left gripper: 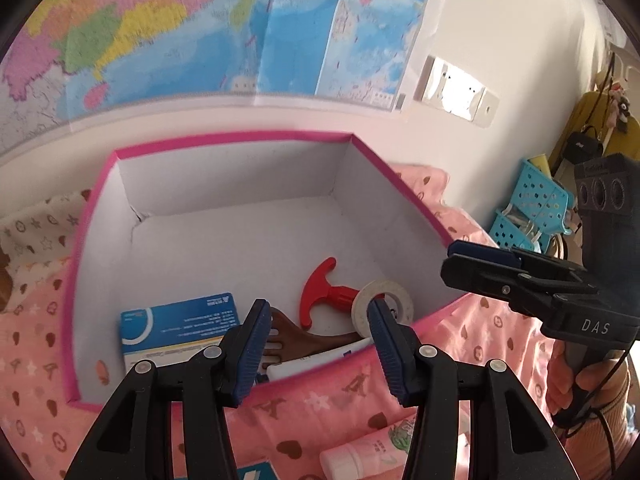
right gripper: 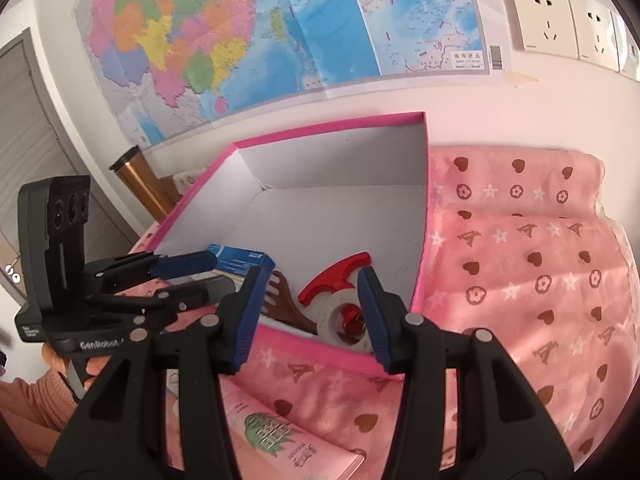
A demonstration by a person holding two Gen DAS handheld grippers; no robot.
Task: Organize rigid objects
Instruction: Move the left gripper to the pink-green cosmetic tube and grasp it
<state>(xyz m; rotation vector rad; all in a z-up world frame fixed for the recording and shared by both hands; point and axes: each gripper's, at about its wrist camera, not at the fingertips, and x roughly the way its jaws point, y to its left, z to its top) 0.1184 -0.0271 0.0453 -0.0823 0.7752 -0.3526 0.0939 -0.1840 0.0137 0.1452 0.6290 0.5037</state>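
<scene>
Box (left gripper: 224, 216) with a pink rim fills the left wrist view; the left gripper (left gripper: 316, 344) hangs released and empty over its near wall, with the red handle (left gripper: 320, 288), tape ring (left gripper: 382, 306), blue carton (left gripper: 180, 328) and brown comb (left gripper: 304, 336) beyond its tips. In the right wrist view the right gripper (right gripper: 312, 312) is likewise spread and seemingly empty, tape ring (right gripper: 340, 316) between its tips inside the box (right gripper: 340, 208).
</scene>
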